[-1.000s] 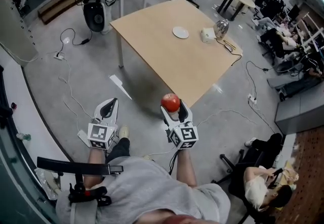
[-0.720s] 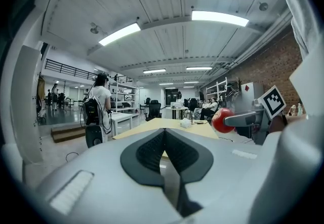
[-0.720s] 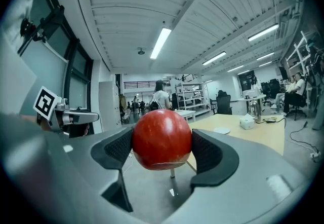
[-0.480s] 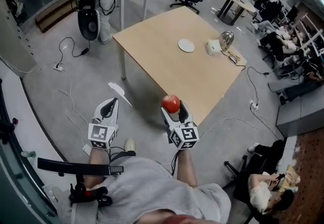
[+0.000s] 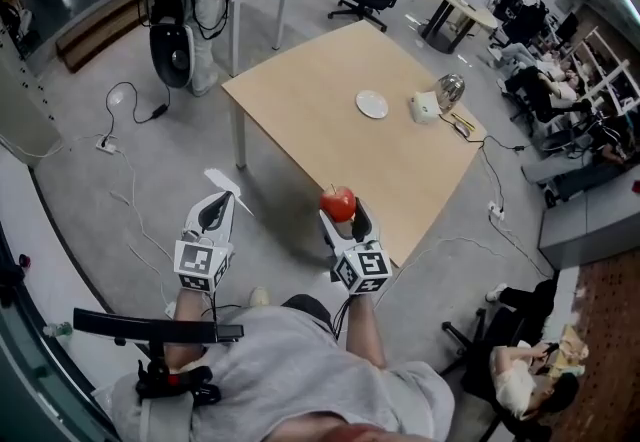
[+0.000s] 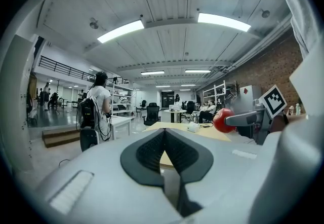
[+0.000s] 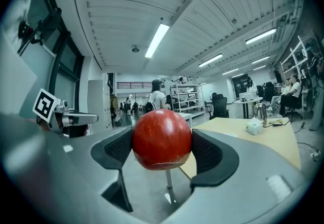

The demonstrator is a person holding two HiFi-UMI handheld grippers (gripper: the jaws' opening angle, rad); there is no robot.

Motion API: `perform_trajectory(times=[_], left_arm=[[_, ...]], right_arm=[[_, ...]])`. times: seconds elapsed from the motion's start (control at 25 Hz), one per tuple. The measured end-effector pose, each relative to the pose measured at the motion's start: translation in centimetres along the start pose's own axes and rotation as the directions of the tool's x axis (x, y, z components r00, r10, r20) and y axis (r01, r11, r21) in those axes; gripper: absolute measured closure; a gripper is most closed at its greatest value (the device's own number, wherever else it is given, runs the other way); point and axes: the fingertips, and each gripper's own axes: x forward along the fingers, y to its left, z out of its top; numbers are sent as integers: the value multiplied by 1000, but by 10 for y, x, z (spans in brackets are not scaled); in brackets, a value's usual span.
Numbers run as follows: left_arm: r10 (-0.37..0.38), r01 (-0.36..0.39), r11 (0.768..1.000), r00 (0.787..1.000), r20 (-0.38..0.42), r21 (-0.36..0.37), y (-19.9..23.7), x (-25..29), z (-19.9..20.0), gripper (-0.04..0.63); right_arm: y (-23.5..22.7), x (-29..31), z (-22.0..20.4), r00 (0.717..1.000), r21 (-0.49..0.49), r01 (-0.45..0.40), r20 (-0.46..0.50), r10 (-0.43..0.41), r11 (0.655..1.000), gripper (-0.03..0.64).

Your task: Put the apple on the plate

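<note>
Since a second ago you come nearer the table (image 5: 320, 115). Your left gripper (image 5: 216, 213) is closed on nothing; your right gripper (image 5: 342, 216) grips the apple (image 5: 338, 201) at its middle. It seems firm, smooth, a little slippery. Far ahead waits the plate (image 5: 372, 105).

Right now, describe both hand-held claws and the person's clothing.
The light grey plastic left claw and right claw have black ribbed pads lining the jaws and a white cube with black square markers at the rear. The person wears a grey top.
</note>
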Motion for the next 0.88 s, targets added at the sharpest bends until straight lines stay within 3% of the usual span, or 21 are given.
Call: perform_trajectory(times=[0.48,0.88], left_arm=[[34,-35,999,999,-16,-20,44,47,-7,575],[63,-63,998,997,-38,-6,88,130,1,575]], right_arm=[[-23,68,2,1000,17,-5,-16,5,1000,244],[-67,160,14,1000,34,-25,-2,25,999,245]])
